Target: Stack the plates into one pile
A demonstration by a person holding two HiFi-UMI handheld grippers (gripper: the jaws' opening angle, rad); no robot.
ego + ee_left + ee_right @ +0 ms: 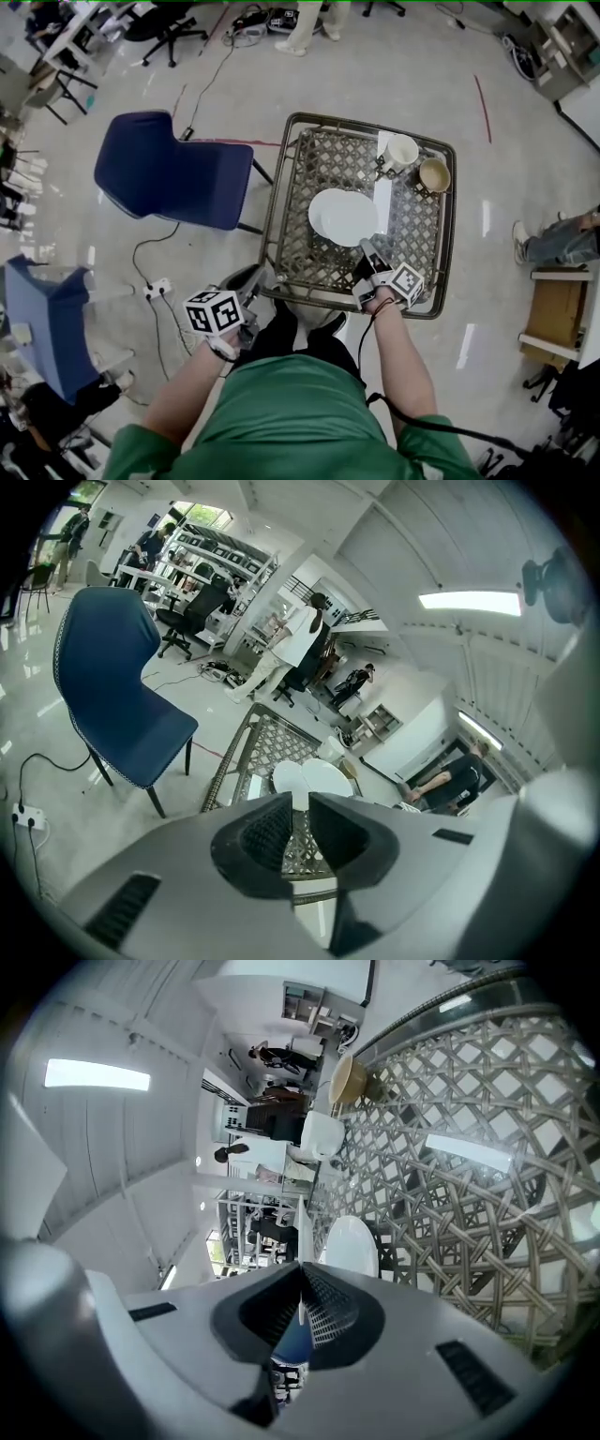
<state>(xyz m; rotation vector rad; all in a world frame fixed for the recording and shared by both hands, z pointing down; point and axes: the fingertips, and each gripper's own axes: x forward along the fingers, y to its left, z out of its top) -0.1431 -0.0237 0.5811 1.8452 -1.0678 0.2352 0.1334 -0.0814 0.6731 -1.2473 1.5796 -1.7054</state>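
Two glossy white round plates [344, 216] overlap at the middle of the woven-lattice tabletop [427, 272]. The right tool [301, 1274] clamps one plate's near rim, and the left tool [300, 808] is released and empty. One white mug [402, 150] and one tan bowl [434, 174] occupy the tabletop's far corner.

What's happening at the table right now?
A person works two grippers at a lattice table. The right gripper is shut on the rim of a white plate, with a second plate close beside it. The left gripper hangs off the table's near edge, jaws slightly apart, empty. A mug and bowl stand at the far corner.
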